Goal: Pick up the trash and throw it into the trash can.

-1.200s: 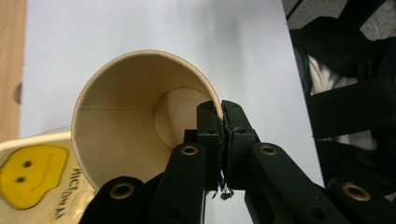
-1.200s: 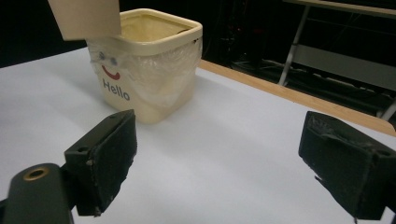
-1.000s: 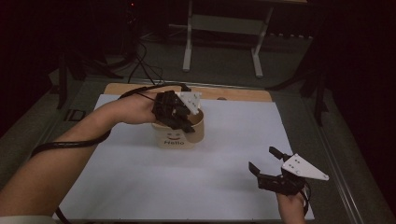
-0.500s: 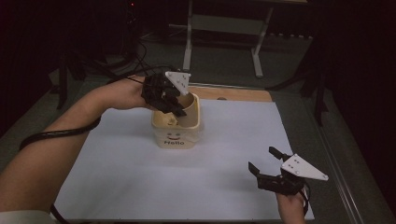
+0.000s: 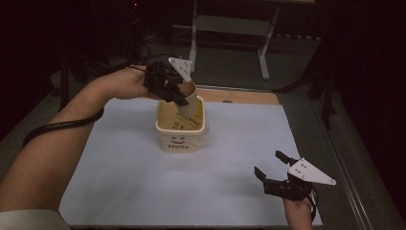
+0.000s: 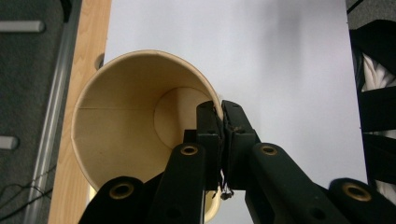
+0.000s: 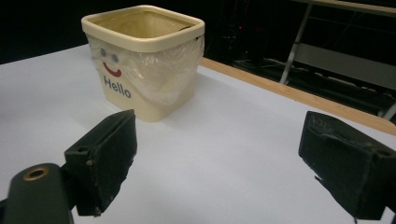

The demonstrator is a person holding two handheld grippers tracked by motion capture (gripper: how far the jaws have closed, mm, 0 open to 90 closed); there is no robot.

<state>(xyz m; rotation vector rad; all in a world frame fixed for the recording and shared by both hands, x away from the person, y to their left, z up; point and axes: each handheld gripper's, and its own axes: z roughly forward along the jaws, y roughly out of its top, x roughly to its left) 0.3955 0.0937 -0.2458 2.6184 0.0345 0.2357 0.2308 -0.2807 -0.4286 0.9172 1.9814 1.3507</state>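
Left tongs [image 5: 178, 98] have lifted paper cup [image 5: 189, 98] toward upper left, pinching its rim, clearing tub [image 5: 180, 136]; right tongs [image 5: 271, 167] idle open.

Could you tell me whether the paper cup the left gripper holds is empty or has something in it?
Empty. The left gripper pinches the paper cup by its rim, and that view looks straight down its bare inside to the bottom.

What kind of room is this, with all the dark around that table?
Probably a lab or recording workspace: a white-covered wooden table, a grey carpeted floor with trailing black cables, and a white metal stand behind.
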